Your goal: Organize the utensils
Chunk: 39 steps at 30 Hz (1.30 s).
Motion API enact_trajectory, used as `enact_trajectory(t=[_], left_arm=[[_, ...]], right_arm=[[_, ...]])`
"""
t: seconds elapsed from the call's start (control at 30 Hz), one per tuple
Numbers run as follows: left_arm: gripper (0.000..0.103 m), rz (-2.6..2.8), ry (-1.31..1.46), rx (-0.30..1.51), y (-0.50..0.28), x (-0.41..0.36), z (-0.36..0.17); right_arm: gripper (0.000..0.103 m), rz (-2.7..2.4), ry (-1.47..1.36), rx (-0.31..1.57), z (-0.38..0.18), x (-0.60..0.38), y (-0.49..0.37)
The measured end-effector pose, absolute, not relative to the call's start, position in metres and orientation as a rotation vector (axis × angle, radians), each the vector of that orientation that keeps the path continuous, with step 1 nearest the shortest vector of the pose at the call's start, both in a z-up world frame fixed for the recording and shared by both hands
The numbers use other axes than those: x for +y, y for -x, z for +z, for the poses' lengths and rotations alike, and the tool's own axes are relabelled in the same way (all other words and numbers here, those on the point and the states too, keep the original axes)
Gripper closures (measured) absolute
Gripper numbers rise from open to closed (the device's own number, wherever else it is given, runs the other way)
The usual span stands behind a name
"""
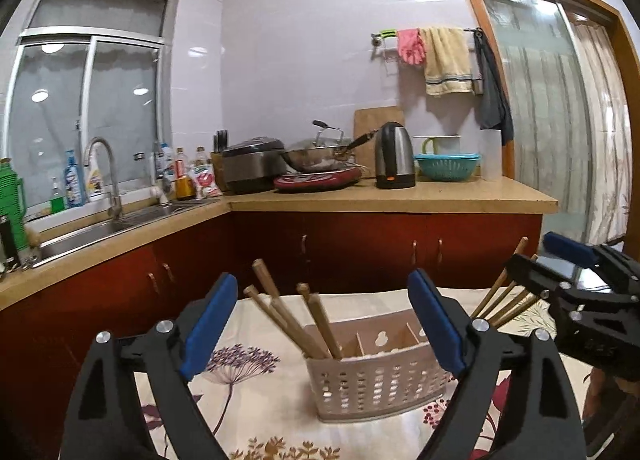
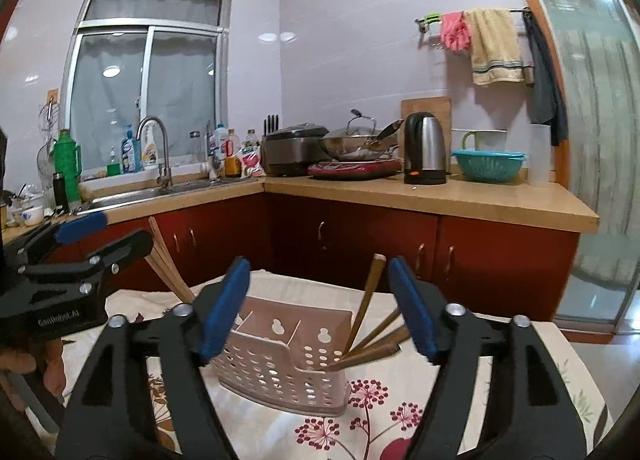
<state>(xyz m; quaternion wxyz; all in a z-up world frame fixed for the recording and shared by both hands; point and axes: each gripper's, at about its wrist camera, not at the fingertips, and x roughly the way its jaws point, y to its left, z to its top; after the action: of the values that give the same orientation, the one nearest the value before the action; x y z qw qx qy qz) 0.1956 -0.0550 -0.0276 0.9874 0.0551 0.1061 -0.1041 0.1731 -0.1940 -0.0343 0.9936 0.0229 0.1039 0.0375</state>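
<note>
Both tools spread wide, nothing between the pads on either. Left tool (image 1: 322,324) fills the lower half of its view, blue pads (image 1: 210,324) apart on either side of the holder. Right tool (image 2: 320,308) same story in its own view; it also shows at the right edge of the left view.

Utensil holder (image 1: 376,376), a beige perforated plastic basket with divided compartments, sits lower centre in both views on the floral-cloth surface (image 1: 248,412). Left chopstick bundle (image 1: 296,316) stands in the holder's left end compartment, tips leaning toward upper left. Right chopstick bundle (image 2: 370,324) is in the right end compartment, fanned out and leaning right. Middle compartments look empty from what I see.

Neither tool touches the chopsticks; the sticks rest in the holder on their own.

Background, upper half of frame: kitchen counter (image 2: 440,196) with kettle (image 2: 424,148), wok (image 2: 356,144), teal colander (image 2: 488,164).
</note>
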Motion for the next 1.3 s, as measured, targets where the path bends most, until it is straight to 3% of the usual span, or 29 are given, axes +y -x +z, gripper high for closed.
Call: enact_trajectory(t=[0.2, 0.77, 1.3], left_arm=[[0.017, -0.163, -0.106, 0.202, -0.158, -0.047, -0.026], [0.013, -0.032, -0.062, 0.182, -0.071, -0.014, -0.015], [0.013, -0.013, -0.044, 0.177, -0.039, -0.003, -0.018]], right_arm=[[0.014, 0.03, -0.045, 0.204, -0.032, -0.187, -0.136], [0.011, 0.003, -0.014, 0.209, -0.019, -0.181, -0.045], [0.01, -0.002, -0.008, 0.198, -0.018, -0.182, -0.019]])
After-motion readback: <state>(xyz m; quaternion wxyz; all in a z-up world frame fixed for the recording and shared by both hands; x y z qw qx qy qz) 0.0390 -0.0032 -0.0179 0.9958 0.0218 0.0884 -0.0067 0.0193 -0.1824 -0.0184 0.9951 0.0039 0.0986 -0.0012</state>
